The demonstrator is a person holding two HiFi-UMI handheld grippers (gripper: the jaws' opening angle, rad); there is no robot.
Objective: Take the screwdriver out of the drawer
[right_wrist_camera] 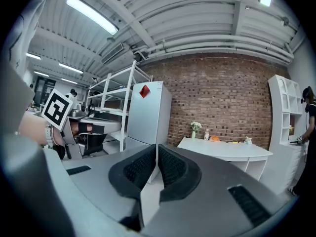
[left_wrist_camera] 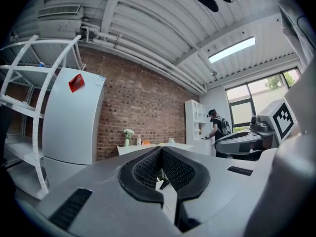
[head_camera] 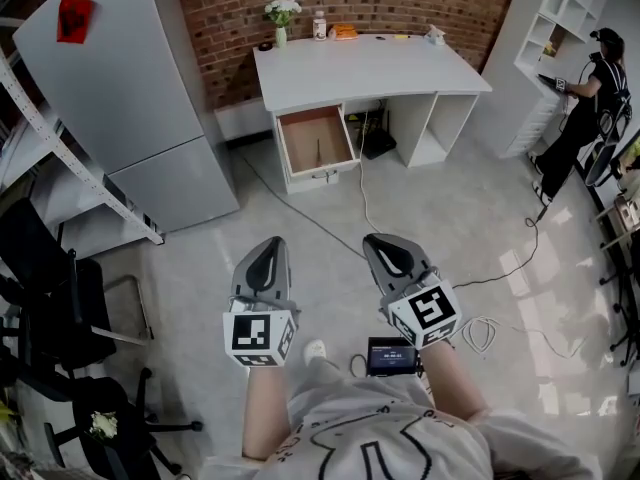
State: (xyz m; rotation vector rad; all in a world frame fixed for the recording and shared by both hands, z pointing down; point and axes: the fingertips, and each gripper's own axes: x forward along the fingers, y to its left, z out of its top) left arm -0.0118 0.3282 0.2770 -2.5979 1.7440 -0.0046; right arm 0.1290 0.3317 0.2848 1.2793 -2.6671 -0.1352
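Head view: the boxy wooden drawer (head_camera: 318,140) stands open under the far white desk (head_camera: 360,68), with a thin dark streak, likely the screwdriver (head_camera: 320,152), inside. Left gripper view: the left gripper (left_wrist_camera: 161,152) has its ribbed black pads (left_wrist_camera: 147,169) meeting on nothing. Right gripper view: the right gripper (right_wrist_camera: 156,149) is likewise closed and empty.
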